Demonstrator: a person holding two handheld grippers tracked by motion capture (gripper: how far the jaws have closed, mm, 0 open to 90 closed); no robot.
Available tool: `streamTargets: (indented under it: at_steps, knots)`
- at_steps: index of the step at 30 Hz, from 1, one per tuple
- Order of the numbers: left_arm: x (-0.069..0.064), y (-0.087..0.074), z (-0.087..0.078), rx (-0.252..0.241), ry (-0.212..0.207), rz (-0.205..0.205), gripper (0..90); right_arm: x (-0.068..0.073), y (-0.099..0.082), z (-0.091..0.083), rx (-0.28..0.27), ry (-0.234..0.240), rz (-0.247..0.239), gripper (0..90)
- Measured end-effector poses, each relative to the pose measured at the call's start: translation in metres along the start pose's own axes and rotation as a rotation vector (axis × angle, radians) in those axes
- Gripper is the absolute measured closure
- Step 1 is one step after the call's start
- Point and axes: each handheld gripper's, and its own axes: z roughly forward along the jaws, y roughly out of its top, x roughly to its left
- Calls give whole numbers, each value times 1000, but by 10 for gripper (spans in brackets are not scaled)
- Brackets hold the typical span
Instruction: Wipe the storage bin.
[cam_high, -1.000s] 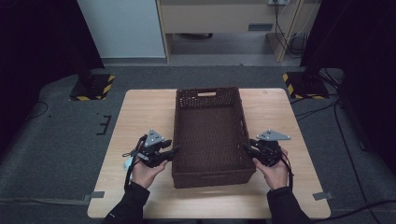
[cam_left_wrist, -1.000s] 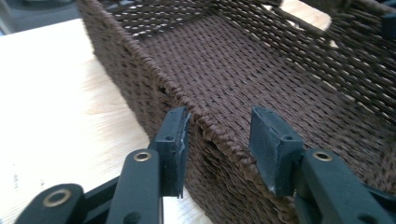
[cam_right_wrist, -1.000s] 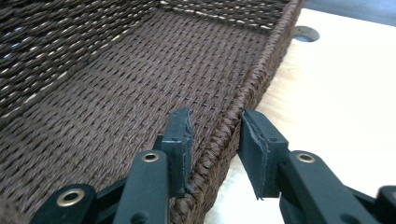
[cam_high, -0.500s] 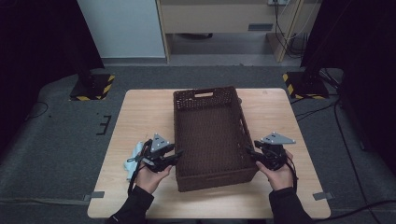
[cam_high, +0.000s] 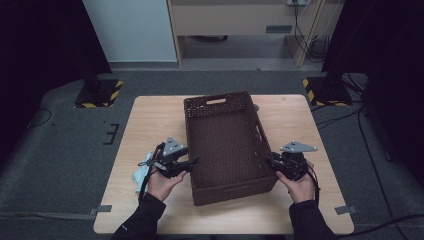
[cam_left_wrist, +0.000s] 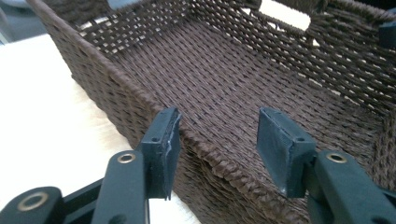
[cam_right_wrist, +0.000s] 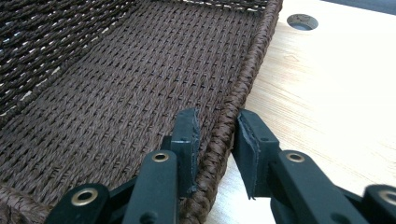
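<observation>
A dark brown woven basket (cam_high: 222, 145) lies lengthwise in the middle of the table, with nothing in it. My left gripper (cam_high: 192, 161) stands at its left wall near the front. In the left gripper view the jaws (cam_left_wrist: 217, 149) straddle that rim wide apart, not pressing on it; they have just been opening. My right gripper (cam_high: 270, 159) is at the right wall. In the right gripper view its pads (cam_right_wrist: 217, 140) pinch the braided rim of the basket (cam_right_wrist: 116, 84) from inside and outside; they have just been closing.
A light blue cloth (cam_high: 142, 170) lies on the wooden table (cam_high: 155, 120) beside my left hand. A round cable hole (cam_right_wrist: 302, 21) sits in the tabletop beyond the basket's far right corner. Black stands with yellow-striped bases stand on the floor behind.
The basket's near end has swung a little to the right. The left jaws stand wider than before; the right jaws have come in onto the rim. Both hands stayed about where they were.
</observation>
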Motion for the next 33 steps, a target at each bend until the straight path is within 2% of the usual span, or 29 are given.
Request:
streamTargets:
  at_steps: [3,7,11,13,16,18,22,25,29,33]
  knots:
    - [-2,-2,0,20,15,15,493,1,0,-1,-7,-23,-15,673]
    - [-4,-6,-1,16,10,-7,500,2,2,-8,-18,-21,0,605]
    - [-9,-8,-2,11,5,-15,499,3,-1,-15,-9,-47,-6,660]
    - [-12,-9,-4,4,-1,-10,496,2,-2,-15,5,-58,1,728]
    - [-12,-6,-6,-3,-3,4,509,1,-2,-15,0,-71,10,761]
    - [-12,-5,-4,-17,0,3,490,0,-1,-14,-1,-83,7,770]
    - [-10,-4,2,-5,-9,5,469,-3,0,-10,-9,-109,13,785]
    - [-10,-3,3,-4,-13,7,460,-5,1,-6,-4,-128,14,758]
    - [-12,-4,2,-1,-11,-1,477,-5,1,-10,0,-130,12,724]
    - [-16,-5,1,-4,-27,-7,474,-7,0,-13,-1,-149,39,726]
